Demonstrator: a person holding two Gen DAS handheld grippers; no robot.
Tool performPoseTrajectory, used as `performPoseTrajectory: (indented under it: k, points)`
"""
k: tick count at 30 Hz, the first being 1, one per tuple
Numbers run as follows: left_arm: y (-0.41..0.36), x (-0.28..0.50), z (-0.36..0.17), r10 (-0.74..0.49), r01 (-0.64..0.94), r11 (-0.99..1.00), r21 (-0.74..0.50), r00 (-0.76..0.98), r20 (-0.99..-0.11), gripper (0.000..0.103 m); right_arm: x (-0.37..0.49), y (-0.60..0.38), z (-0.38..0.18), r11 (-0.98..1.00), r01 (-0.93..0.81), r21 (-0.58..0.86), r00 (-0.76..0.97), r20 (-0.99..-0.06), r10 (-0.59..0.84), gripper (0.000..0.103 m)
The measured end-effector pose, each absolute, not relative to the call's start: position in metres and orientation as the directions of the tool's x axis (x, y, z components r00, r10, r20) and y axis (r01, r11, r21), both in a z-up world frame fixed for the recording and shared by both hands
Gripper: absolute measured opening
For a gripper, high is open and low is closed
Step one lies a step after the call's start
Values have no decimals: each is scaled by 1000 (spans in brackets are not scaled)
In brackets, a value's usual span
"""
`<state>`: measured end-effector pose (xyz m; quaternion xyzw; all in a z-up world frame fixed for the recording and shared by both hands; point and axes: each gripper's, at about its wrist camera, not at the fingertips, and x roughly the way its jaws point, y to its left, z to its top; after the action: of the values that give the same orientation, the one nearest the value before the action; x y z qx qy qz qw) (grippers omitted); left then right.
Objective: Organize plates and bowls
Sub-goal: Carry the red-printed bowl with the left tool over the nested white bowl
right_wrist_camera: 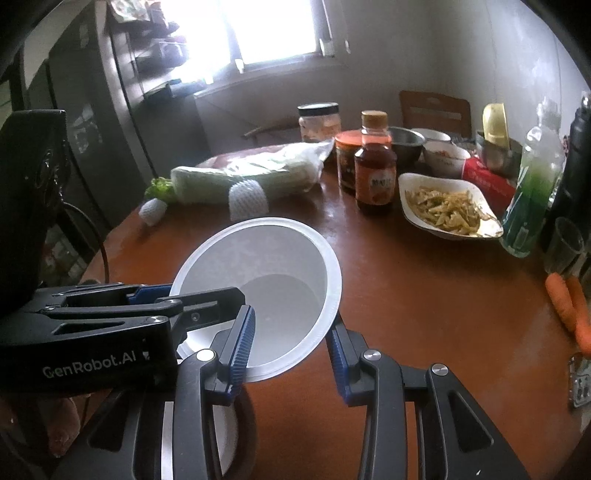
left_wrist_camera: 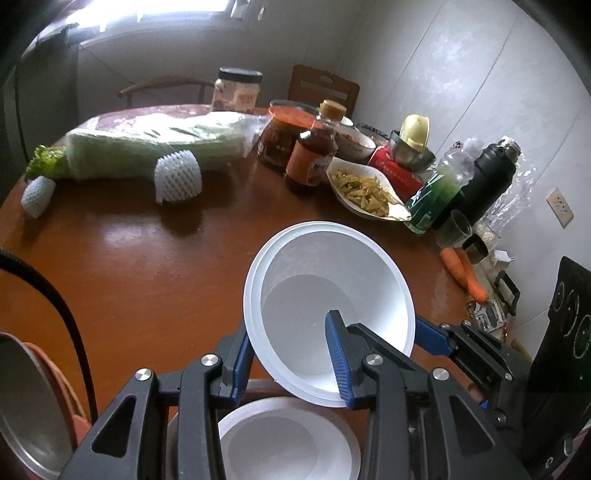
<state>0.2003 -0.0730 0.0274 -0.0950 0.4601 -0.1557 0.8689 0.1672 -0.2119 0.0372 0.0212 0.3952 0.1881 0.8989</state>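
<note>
Bright daylight pours through the window (right_wrist_camera: 258, 33) at the far side, washing out the panes and glaring off the glossy brown table (left_wrist_camera: 147, 258). A pale sill ledge runs beneath it. Two wooden chairs stand beyond the table: one with a curved back rail (left_wrist_camera: 162, 86), one with a solid slatted back (left_wrist_camera: 325, 86) (both pushed close to the table's far edge). On the right, a light panelled wall (left_wrist_camera: 461, 74) carries a wall socket (left_wrist_camera: 559, 210) low down. On the left, tall dark cabinet fronts (right_wrist_camera: 92, 122) sit in shadow, shelves above them cluttered and blurred.
</note>
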Motion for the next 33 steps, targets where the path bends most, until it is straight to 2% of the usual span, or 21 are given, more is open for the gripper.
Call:
performPoseTrajectory:
  k: [18, 33]
  points:
    - [-34, 140, 49, -340, 166, 938, -303, 592, -731, 38, 115, -173, 64, 907, -394, 148, 640, -664, 386, 40]
    - [-32, 104, 40, -337, 168, 940, -296, 585, -738, 38, 79, -170, 60, 901, -413, 134, 631, -672, 389, 40]
